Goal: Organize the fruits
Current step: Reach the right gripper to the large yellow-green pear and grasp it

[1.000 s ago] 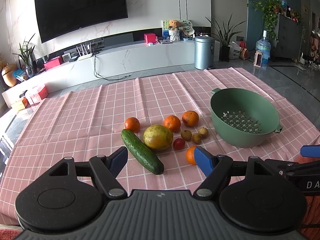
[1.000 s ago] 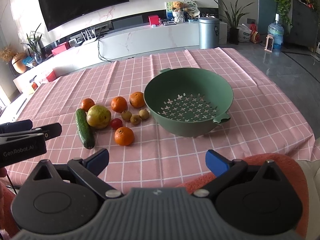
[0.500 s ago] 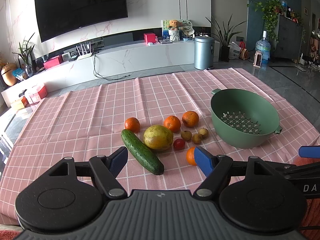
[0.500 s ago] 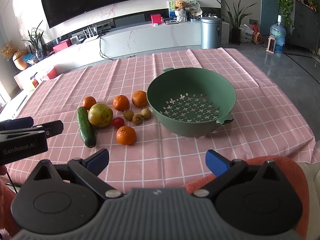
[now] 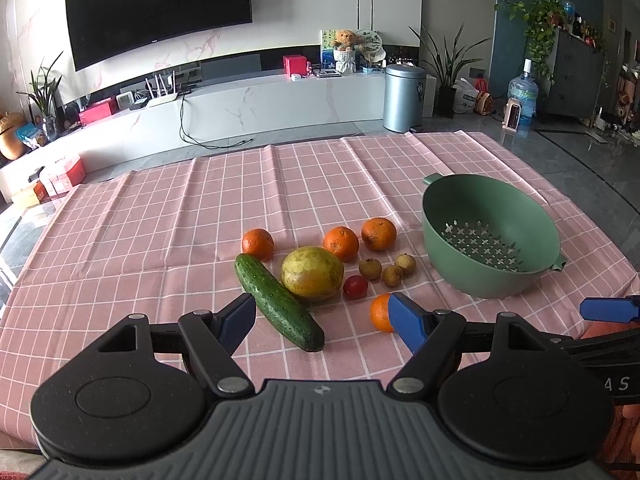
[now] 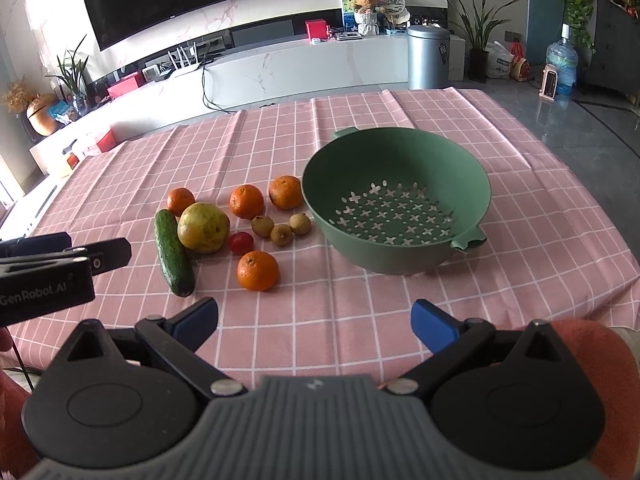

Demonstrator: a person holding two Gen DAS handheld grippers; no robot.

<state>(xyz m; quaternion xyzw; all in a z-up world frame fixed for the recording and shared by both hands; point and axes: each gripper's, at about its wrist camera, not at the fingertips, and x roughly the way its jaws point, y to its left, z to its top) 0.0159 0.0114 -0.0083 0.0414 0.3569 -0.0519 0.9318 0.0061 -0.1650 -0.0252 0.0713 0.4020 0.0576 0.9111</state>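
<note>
1. Plainly, nothing is in hand: the left gripper (image 5: 322, 318) hangs low over the near edge of the pink checked tablecloth (image 5: 160, 240) with its blue-padded fingers (image 5: 404, 320) spread wide and empty, and the right gripper (image 6: 314, 320) is likewise wide open and holds nothing.
2. Every piece of produce lies loose on the cloth in one cluster to the left of the green colander (image 6: 396, 200), which stands upright and empty, so the sorting seems not yet begun.
3. At the cluster's left edge lies the cucumber (image 5: 278, 306), pointing toward the left gripper and touching the large yellow-green fruit (image 5: 312, 274), perhaps a pear or a guava.
4. Three oranges (image 5: 340, 242) sit in a loose row behind; a fourth, the nearest orange (image 6: 258, 270), rests alone in front, well clear of the others.
5. Between them are a small red tomato-like fruit (image 6: 241, 242) and three small brown fruits (image 6: 282, 234), probably longans, set close together.
6. Because the colander stands on the right with its mouth open upward, the right gripper is the better placed to feed it, and the lone orange looks the easiest first pick.
7. Round fruit may roll if nudged, so a grip from above across its middle seems wise.
</note>
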